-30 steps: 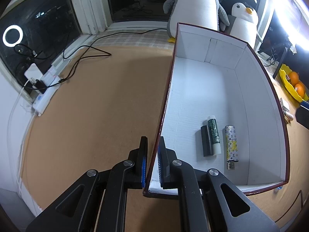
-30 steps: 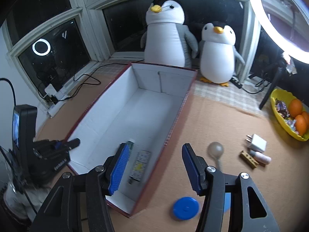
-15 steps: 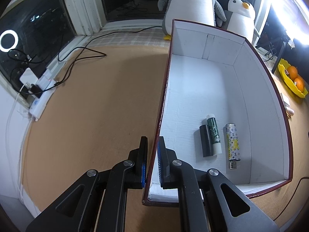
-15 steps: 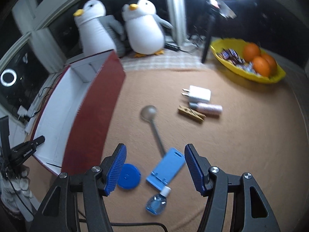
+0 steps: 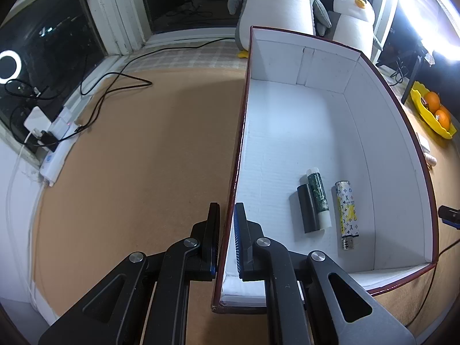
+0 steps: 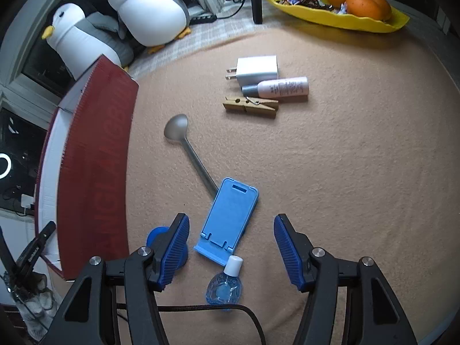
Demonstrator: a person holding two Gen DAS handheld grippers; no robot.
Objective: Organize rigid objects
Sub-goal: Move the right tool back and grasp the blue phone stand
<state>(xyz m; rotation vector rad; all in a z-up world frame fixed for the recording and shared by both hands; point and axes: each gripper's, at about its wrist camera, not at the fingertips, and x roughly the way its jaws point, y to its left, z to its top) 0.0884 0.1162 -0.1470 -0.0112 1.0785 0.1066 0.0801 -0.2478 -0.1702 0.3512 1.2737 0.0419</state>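
My left gripper [image 5: 227, 215] is shut on the left wall of a dark red box with a white inside [image 5: 302, 132]. In the box lie a black tube [image 5: 307, 210], a green and white tube [image 5: 319, 201] and a patterned lighter [image 5: 346, 212]. My right gripper [image 6: 231, 230] is open and empty, low over a blue phone stand [image 6: 230, 215]. A small blue dropper bottle [image 6: 225, 283] lies just below the stand. A blue round disc [image 6: 155, 235] sits behind my left finger. A metal spoon [image 6: 187, 146], a wooden clothespin [image 6: 250, 106], a pink bottle [image 6: 279, 87] and a white charger [image 6: 256, 69] lie farther off.
The box's red outer wall [image 6: 95, 166] stands left of the phone stand. Two plush penguins [image 6: 149, 5] sit at the back. A yellow tray with oranges [image 6: 339, 5] is at the far right. Cables and a power strip [image 5: 54, 132] lie on the left. A black cable [image 6: 224, 310] crosses below the dropper bottle.
My right gripper swung away from the box to the right and down, and now hangs over the blue phone stand. My left gripper keeps its hold on the box wall.
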